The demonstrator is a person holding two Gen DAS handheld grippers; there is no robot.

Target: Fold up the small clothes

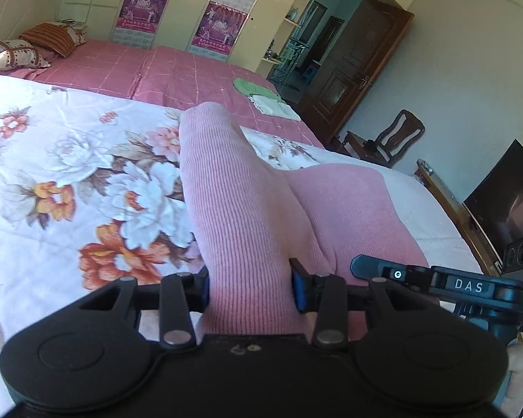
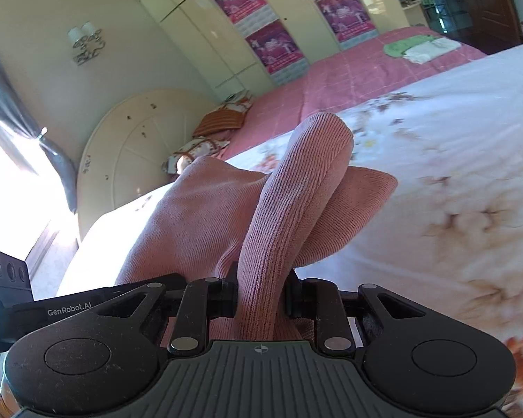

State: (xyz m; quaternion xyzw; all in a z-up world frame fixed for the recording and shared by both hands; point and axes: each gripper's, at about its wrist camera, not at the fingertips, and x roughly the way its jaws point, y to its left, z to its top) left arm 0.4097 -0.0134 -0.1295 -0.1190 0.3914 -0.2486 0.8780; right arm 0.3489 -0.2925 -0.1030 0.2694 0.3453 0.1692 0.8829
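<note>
The pink ribbed knit garment (image 1: pixel 240 209) is pinched at two places: the left gripper (image 1: pixel 250 287) has its jaws clamped on one bunched fold, the right gripper (image 2: pixel 261 296) is narrowed on another. The rest of the cloth trails down onto the floral quilt (image 1: pixel 69 181) on the bed. The knit looks light, soft and limp, so it should drape and sag between the grips rather than keep a shape; the ribbing gives the pads friction. Holding near corners or a hem edge would probably spread it flattest. The left wrist view shows the open door (image 1: pixel 352 69), a wooden chair (image 1: pixel 394 139) and the other gripper's body at right; the right wrist view alone shows the round headboard (image 2: pixel 139 139) and bright window (image 2: pixel 7 181). Both show folded green and white cloths (image 2: pixel 418 47) lying well apart on the pink bedspread (image 1: pixel 177 73)
</note>
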